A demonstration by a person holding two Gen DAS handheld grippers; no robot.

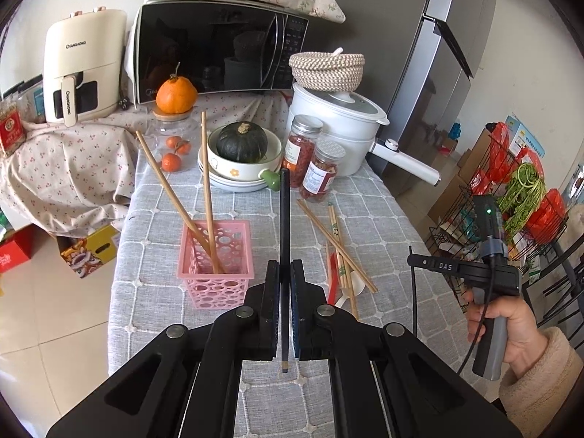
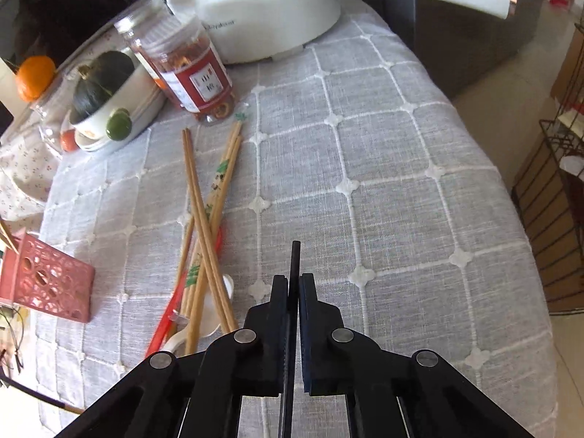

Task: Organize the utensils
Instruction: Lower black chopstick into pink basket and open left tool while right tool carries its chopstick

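My left gripper (image 1: 285, 268) is shut on a dark chopstick (image 1: 284, 219), held above the table just right of the pink perforated basket (image 1: 219, 266), which holds two wooden chopsticks (image 1: 208, 197). My right gripper (image 2: 294, 281) is shut on another dark chopstick (image 2: 295, 259), above bare tablecloth right of the loose pile. That pile of wooden chopsticks (image 2: 208, 226), with a red utensil (image 2: 166, 323) and a white spoon (image 2: 208, 319), lies on the cloth; it also shows in the left wrist view (image 1: 341, 252). The basket shows at the left edge of the right wrist view (image 2: 47, 284).
At the back of the grey checked tablecloth (image 1: 383, 226) stand two jars (image 1: 315, 160), a bowl stack with a green squash (image 1: 242, 153), a white electric pot (image 1: 339, 124), a microwave (image 1: 219, 51) and an air fryer (image 1: 80, 69). A wire rack (image 1: 511, 219) stands right of the table.
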